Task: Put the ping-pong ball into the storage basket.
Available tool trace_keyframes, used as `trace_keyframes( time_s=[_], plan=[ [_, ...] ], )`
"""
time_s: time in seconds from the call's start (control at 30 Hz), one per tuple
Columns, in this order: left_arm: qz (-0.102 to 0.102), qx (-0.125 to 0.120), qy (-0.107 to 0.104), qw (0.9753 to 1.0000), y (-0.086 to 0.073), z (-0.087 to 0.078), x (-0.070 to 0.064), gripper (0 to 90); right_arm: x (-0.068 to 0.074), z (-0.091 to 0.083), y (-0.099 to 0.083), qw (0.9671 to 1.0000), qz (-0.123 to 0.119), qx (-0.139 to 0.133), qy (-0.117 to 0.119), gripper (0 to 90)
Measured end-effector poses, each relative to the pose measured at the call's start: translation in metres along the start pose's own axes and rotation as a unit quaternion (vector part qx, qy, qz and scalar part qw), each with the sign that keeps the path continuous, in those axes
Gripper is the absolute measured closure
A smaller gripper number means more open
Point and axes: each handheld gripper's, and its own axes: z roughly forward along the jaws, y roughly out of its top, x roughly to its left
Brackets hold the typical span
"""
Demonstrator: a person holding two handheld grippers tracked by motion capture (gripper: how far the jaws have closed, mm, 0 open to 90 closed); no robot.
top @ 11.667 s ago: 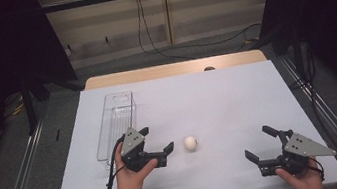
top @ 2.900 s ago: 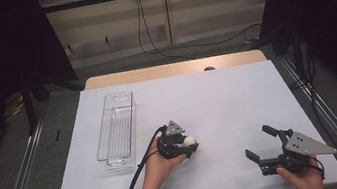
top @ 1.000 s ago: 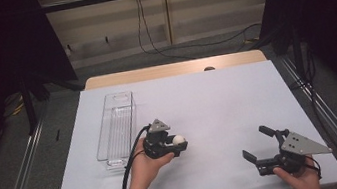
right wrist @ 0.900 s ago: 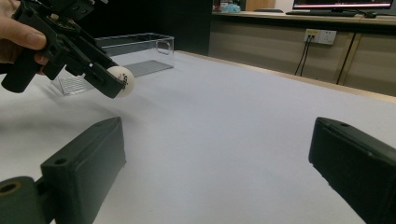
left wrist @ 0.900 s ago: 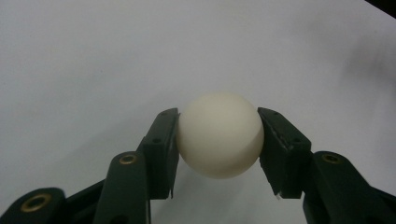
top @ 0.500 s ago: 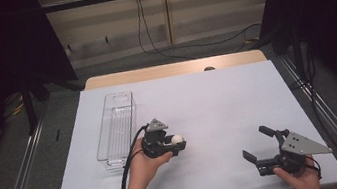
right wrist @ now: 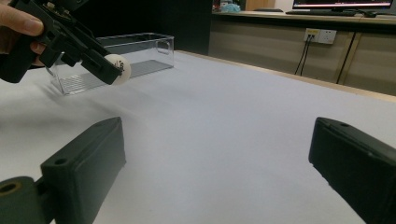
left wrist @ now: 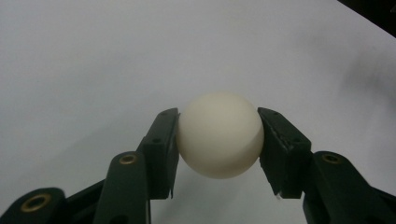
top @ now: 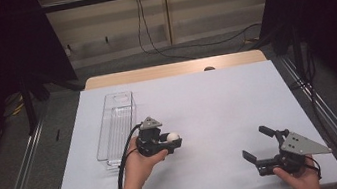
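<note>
At the left of centre in the high view lies a long, clear plastic rectangular bin (top: 116, 127), lengthwise up the frame, with nothing visible inside it; the right gripper view shows it at upper left (right wrist: 135, 53), its ribbed floor bare. Just right of the bin's near end, the left gripper (top: 171, 142) has its black jaws clamped on a small cream-white ball (top: 172, 137), held above the table; in the left gripper view the ball (left wrist: 219, 134) sits squeezed between both pads at mid-frame. Toward the lower right, well apart, the right gripper (top: 257, 144) rests low over the sheet with its jaws spread wide on nothing. All of this sits on a white sheet covering the table (top: 218, 102), whose wooden edge shows at the far side. Beyond lie grey carpet, pale wall panels with trailing black cables, and dark curtains at both sides.
</note>
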Motion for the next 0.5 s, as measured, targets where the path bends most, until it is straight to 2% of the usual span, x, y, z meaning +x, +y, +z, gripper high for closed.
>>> trace_keyframes(
  time_s=[0.23, 0.27, 0.37, 0.5],
  plan=[
    [-0.005, -0.002, 0.004, 1.0000, -0.0002, -0.0032, 0.0024, 51.1, 0.0001, 0.0001, 0.0000, 1.0000, 0.000, -0.001, 0.001, 3.3],
    [-0.002, -0.001, -0.001, 1.0000, -0.0002, -0.0037, 0.0036, 51.1, 0.0001, 0.0002, 0.0000, 1.0000, 0.000, -0.001, 0.001, 3.3],
    [-0.007, -0.003, 0.006, 1.0000, 0.0000, -0.0040, 0.0033, 51.1, 0.0005, 0.0006, 0.0001, 1.0000, 0.001, -0.003, -0.002, 3.3],
    [-0.011, -0.003, -0.001, 0.9999, 0.0000, -0.0053, 0.0049, 51.1, 0.0008, 0.0005, 0.0001, 1.0000, 0.003, -0.002, -0.002, 3.3]
  ],
)
